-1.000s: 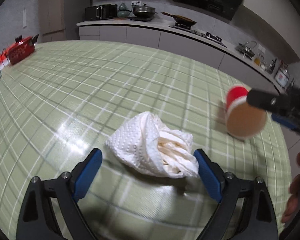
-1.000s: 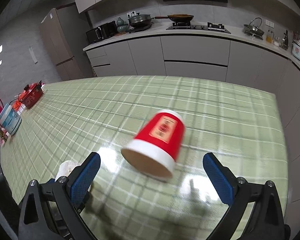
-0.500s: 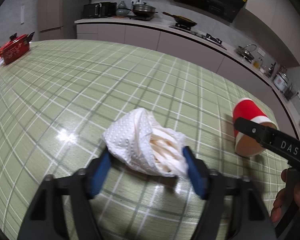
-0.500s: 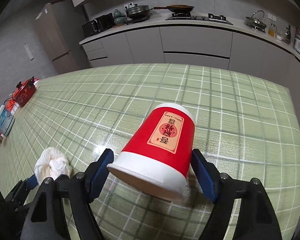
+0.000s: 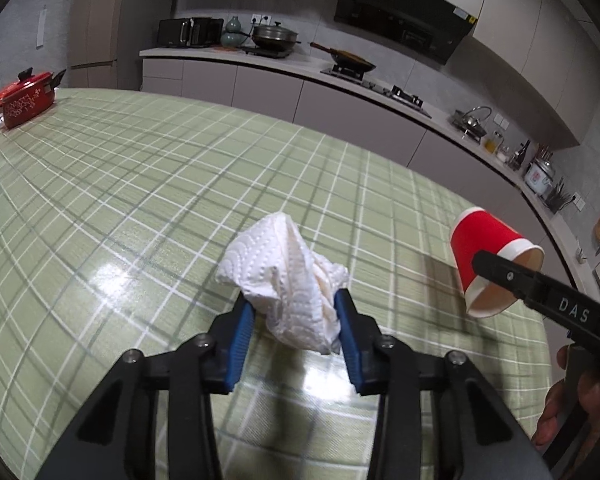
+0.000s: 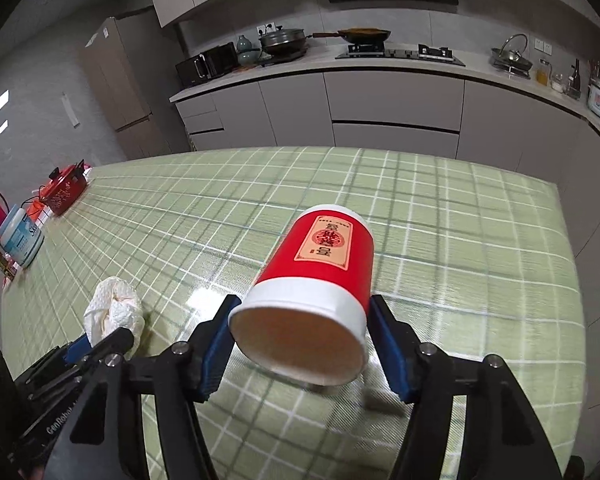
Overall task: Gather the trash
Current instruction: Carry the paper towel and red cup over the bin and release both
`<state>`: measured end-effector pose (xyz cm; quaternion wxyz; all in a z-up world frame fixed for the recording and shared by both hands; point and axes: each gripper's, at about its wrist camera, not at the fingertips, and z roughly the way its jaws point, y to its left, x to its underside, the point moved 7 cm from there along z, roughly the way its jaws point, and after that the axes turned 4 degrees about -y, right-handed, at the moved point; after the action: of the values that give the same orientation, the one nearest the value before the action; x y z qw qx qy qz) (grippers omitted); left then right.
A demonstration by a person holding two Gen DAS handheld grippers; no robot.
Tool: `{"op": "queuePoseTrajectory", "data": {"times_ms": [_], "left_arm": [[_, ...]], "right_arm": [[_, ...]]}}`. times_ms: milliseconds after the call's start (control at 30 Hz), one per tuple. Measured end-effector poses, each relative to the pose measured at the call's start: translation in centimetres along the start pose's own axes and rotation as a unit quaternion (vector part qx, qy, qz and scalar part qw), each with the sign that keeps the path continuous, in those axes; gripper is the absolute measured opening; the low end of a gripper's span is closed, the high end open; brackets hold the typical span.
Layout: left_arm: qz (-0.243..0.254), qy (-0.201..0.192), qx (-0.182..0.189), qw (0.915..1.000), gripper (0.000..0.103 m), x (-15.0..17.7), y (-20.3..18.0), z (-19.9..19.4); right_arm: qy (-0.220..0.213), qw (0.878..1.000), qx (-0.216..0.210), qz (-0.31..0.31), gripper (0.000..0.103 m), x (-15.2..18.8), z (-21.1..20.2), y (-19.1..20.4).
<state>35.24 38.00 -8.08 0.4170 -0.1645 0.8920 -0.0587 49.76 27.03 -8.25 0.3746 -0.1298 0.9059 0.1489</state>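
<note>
The left gripper [image 5: 296, 322] pinches the crumpled white paper towel [image 5: 290, 280] between its pads. The right gripper [image 6: 300, 340], jaws just closing, clamps the red paper cup [image 6: 312, 284], its long axis pointing forward, mouth toward the gripper, above the green checked bench [image 6: 460, 240].

The surface [image 5: 140, 184] is pale green with a white and dark-green plaid. The towel [image 5: 288, 280] is white, embossed. The cup [image 6: 320, 264] is red, white-rimmed, with a tan label. Hand-held gripper pads [image 5: 240, 344] are blue.
</note>
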Motion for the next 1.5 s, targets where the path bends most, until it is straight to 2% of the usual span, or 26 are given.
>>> {"op": "queuePoseTrajectory", "data": {"times_ms": [200, 467, 1500], "left_arm": [[0.014, -0.011, 0.007, 0.9998, 0.041, 0.1, -2.0, -1.8], [0.04, -0.014, 0.023, 0.9988, 0.041, 1.9, -6.9, -4.2], [0.107, 0.011, 0.092, 0.99, 0.041, 16.1, -29.0, -11.1]], "right_arm": [[-0.01, 1.0, 0.003, 0.001, 0.065, 0.6, -3.1, -1.4], [-0.026, 1.0, 0.015, 0.007, 0.065, 2.6, -9.3, -5.2], [-0.024, 0.997, 0.07, 0.017, 0.064, 15.3, -28.1, -23.7]]}}
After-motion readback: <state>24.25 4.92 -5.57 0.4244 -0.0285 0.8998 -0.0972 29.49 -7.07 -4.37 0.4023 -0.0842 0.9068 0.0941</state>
